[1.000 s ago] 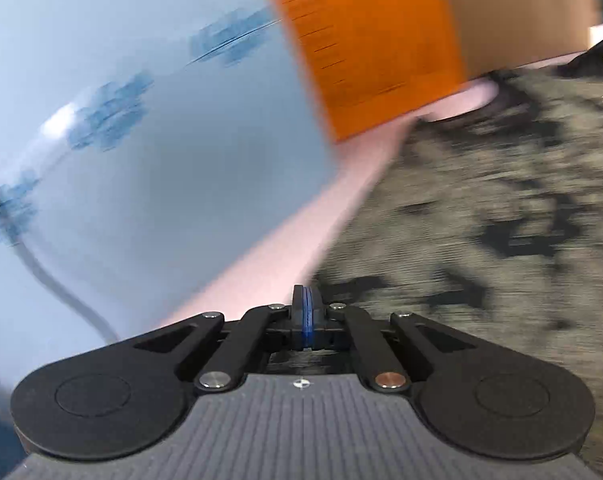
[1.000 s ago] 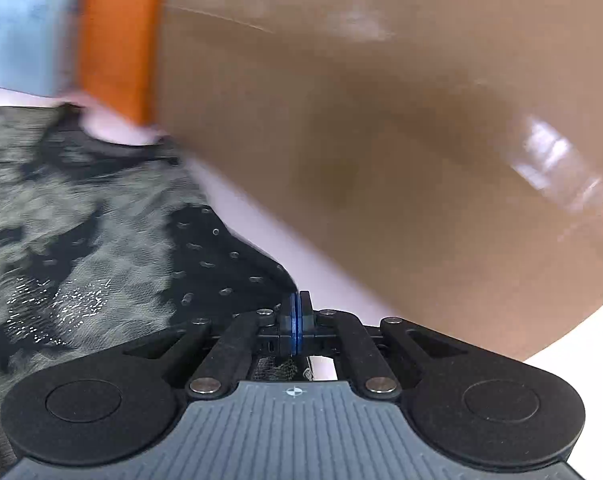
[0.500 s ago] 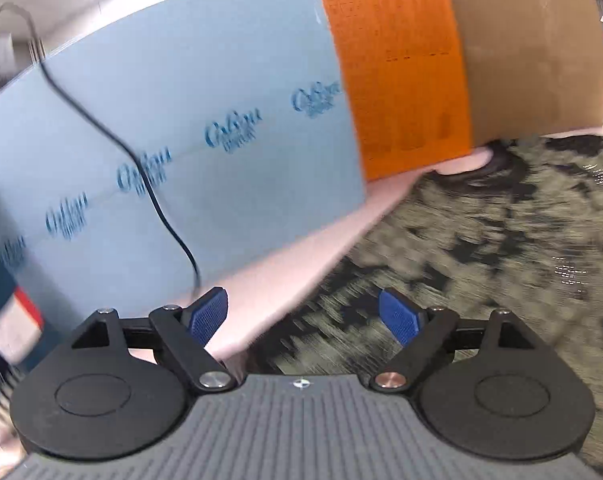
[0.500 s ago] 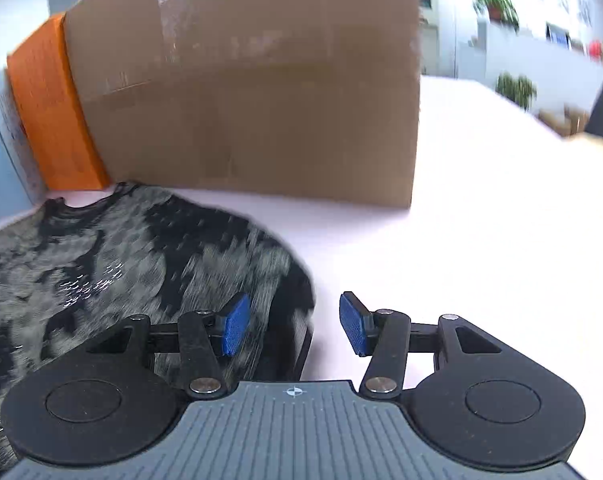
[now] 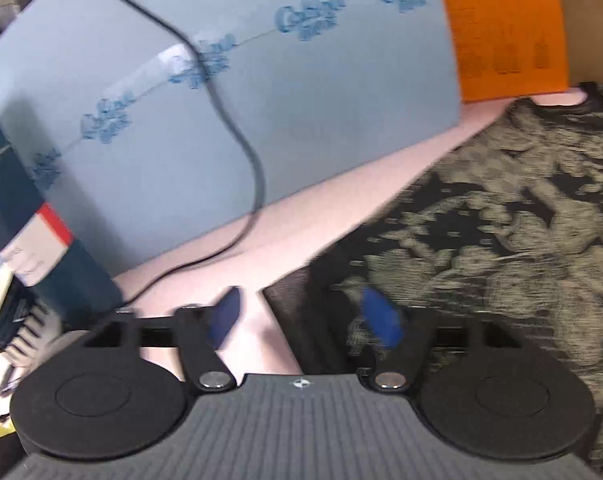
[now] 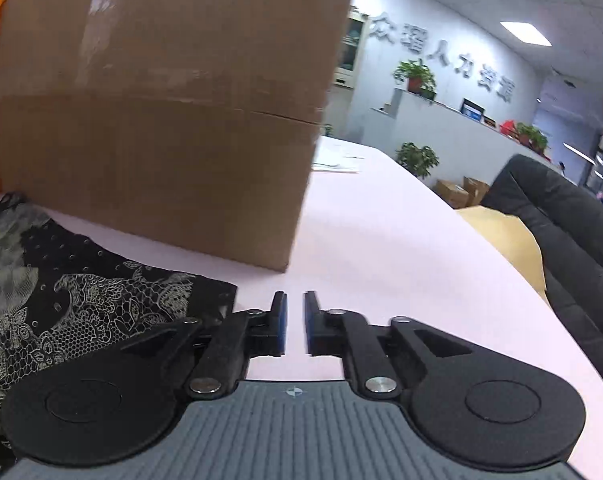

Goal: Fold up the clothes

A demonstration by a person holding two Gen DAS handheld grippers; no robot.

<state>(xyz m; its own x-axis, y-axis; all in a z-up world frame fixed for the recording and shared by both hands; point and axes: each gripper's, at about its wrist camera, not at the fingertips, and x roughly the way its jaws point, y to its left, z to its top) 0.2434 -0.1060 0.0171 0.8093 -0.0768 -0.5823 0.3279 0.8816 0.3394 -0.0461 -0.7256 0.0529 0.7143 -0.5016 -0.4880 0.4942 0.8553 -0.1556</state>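
I hold both grippers empty beside the black lace garment with pale flowers (image 5: 501, 248), left gripper (image 5: 301, 316) fingers wide apart at its corner, right gripper (image 6: 293, 322) fingers slightly apart just off its edge, ready to pinch.

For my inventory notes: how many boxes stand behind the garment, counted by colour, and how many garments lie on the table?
Blue box: 1
Orange box: 1
Brown cardboard box: 1
Black patterned garment: 1
Total: 4
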